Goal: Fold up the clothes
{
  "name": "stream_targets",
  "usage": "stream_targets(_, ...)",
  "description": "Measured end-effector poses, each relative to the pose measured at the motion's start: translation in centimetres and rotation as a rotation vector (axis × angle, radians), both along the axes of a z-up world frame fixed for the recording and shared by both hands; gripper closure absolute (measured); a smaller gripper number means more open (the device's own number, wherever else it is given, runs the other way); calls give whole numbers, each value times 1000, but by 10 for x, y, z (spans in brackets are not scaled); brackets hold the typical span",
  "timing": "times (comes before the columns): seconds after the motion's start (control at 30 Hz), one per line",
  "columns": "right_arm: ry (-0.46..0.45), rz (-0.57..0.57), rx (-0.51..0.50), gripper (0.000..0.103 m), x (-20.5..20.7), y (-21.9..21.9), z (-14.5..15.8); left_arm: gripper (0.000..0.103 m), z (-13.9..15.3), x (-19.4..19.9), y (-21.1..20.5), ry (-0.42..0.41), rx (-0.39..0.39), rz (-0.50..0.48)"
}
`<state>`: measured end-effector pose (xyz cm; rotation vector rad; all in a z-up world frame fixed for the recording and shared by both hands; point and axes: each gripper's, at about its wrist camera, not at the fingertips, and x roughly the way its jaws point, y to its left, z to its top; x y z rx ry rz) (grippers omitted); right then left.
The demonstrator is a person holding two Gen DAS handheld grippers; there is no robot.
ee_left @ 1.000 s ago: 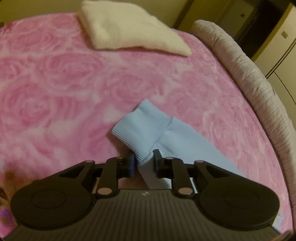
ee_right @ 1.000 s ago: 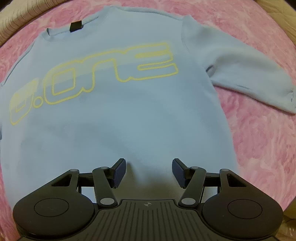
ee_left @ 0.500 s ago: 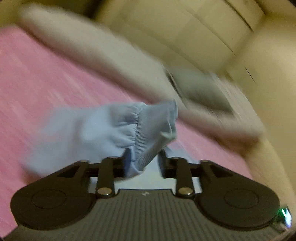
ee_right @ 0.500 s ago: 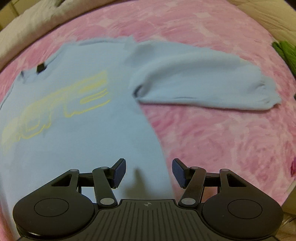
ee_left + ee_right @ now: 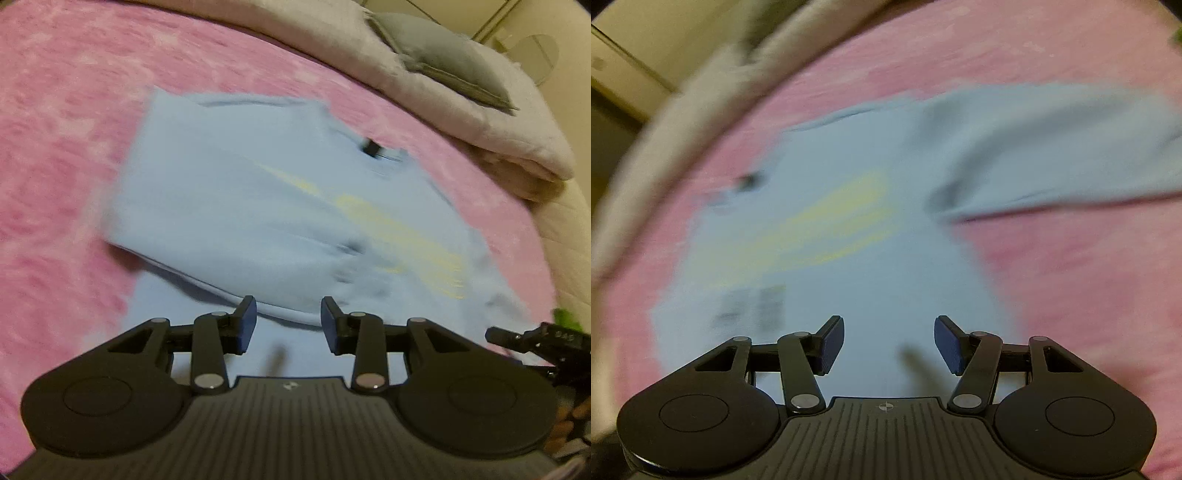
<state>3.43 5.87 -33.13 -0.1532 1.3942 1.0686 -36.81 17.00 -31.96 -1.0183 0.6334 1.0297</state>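
A light blue sweatshirt with a yellow print lies flat on the pink bedspread. One sleeve lies folded across its body. My left gripper hovers over the lower part of the shirt; its jaws are opening and nothing is between them. In the right wrist view the sweatshirt is blurred, and its other sleeve stretches out to the right over the bedspread. My right gripper hangs above the shirt's body with its jaws wide but closing, holding nothing. The right gripper's black tip shows at the left view's right edge.
A beige blanket and a grey pillow lie along the far edge of the bed. Something green peeks in at the right edge. Pink bedspread shows right of the shirt. Cupboard doors stand beyond the bed.
My left gripper carried the sleeve cuff over the shirt and let go; the sleeve now lies across the body. The right gripper swung slightly, and its jaws narrowed a little.
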Motion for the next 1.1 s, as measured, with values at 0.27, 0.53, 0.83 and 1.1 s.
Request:
stream_targets(0.27, 364, -23, 3, 59, -70, 53, -68, 71, 2, -29, 27, 12, 4, 88)
stream_targets(0.53, 86, 153, 199, 98, -102, 95, -39, 71, 8, -44, 37, -9, 52, 101)
stream_targets(0.83, -296, 39, 241, 98, -28, 73, 8, 73, -4, -25, 46, 5, 76, 46)
stream_targets(1.1, -310, 60, 248, 98, -7, 66, -6, 78, -22, -2, 56, 57, 87, -29)
